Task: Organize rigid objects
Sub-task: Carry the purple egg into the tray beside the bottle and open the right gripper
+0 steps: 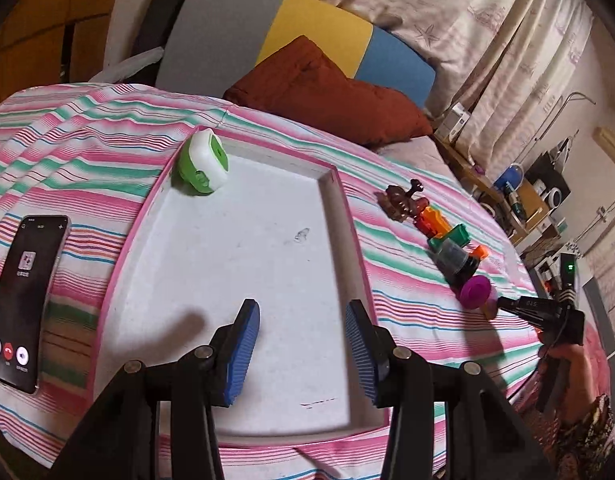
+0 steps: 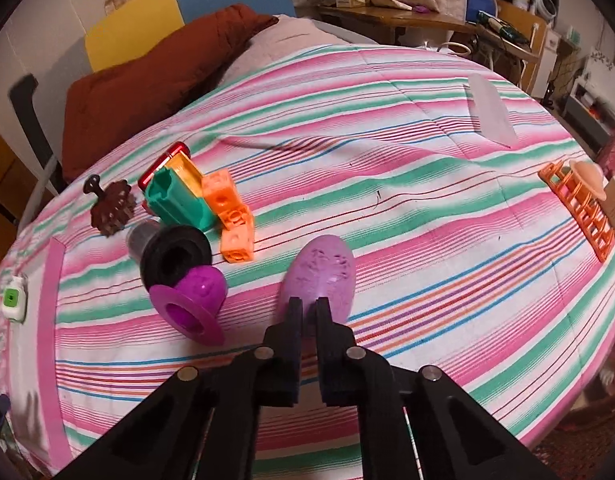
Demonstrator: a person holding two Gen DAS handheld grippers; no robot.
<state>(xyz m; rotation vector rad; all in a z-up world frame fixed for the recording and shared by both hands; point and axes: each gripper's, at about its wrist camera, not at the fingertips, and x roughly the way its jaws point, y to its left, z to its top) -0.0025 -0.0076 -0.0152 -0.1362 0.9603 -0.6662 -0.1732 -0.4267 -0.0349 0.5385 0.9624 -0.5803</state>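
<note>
Right wrist view: right gripper (image 2: 309, 304), angled steeply down, pinches the lilac oval piece (image 2: 319, 276); left gripper (image 1: 303, 316) hovers half-open, empty, over the tray (image 1: 267, 240).

Home bedroom: striped bedspread (image 2: 387, 128) (pillow (image 1: 327, 92), curtains (image 1: 487, 40)).

Tray (image 1: 243, 248): on the striped cover (image 1: 87, 152), in the middle
Round case (image 1: 203, 166): in the tray's far left corner
Phone (image 1: 23, 300): flat on the cover, left of the tray
Toy cluster (image 2: 187, 216): on the cover, right of the tray, well apart from the grid rack (image 2: 579, 216)
Oval piece (image 2: 319, 276): right of the cluster, near edge between the right gripper's (image 2: 309, 304) tips
Pillow (image 1: 327, 92): behind the tray
</note>
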